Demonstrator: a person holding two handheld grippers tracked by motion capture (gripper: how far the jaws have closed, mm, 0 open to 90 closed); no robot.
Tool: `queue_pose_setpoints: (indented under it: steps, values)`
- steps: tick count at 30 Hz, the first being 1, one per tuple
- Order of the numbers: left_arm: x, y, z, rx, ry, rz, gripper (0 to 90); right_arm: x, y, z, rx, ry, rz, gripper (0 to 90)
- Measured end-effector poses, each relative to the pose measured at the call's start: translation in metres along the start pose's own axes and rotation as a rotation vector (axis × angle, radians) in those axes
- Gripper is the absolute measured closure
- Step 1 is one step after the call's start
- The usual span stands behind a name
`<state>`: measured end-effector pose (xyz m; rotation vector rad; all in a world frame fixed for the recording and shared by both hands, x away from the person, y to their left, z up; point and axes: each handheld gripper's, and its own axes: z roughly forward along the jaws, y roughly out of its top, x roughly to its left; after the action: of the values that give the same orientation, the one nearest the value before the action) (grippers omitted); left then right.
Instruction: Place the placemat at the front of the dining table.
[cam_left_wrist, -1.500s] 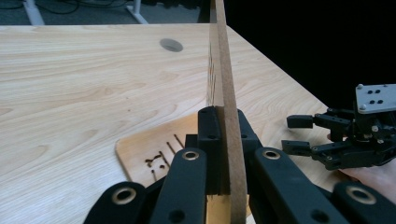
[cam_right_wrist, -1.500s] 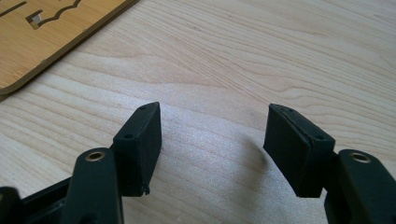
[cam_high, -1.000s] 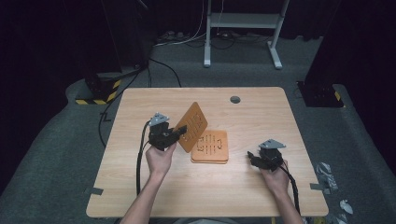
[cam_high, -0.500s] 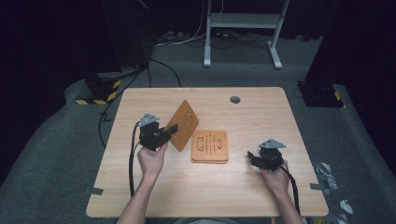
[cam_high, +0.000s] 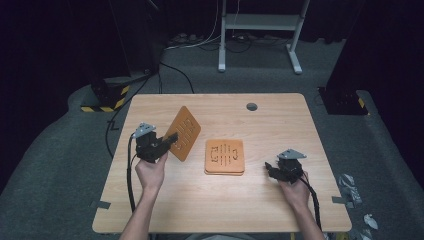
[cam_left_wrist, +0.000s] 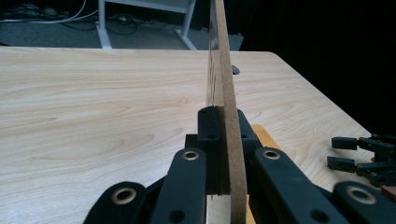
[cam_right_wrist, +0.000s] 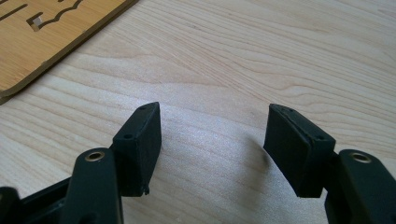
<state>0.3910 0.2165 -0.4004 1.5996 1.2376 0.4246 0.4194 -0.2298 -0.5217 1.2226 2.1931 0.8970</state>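
Left gripper (cam_high: 172, 138), clamped on the lifted orange board (cam_high: 183, 132), has carried it farther left of the flat board stack (cam_high: 225, 156). Right gripper (cam_high: 270, 167) unmoved, jaws apart. Cut-out markings unreadable.

Table (cam_high: 200, 200): pale wood-grain top, smooth, slight satin sheen in the gripper views. Held board (cam_high: 183, 132): thin brown fibreboard-like sheet, matt, cut slots; edge-on in the left gripper view it looks dense with a slightly rough cut edge. Flat board (cam_high: 225, 156): same matt orange-brown material, smooth face, darker slot edges. Left gripper (cam_left_wrist: 223, 122): black matt plastic jaws with brass-coloured metal rivets. Right gripper (cam_right_wrist: 215, 140): same black plastic, pads dull and faintly textured. Floor (cam_high: 65, 165): grey carpet, rough.
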Motion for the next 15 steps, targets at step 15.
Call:
queue_pose_setpoints:
  steps: [15]
  values:
    - [0.015, -0.005, -0.015, -0.017, 0.05, -0.019, 86.0, 0.0, 0.0, 0.0, 0.0, 0.0, 0.001, 36.5]
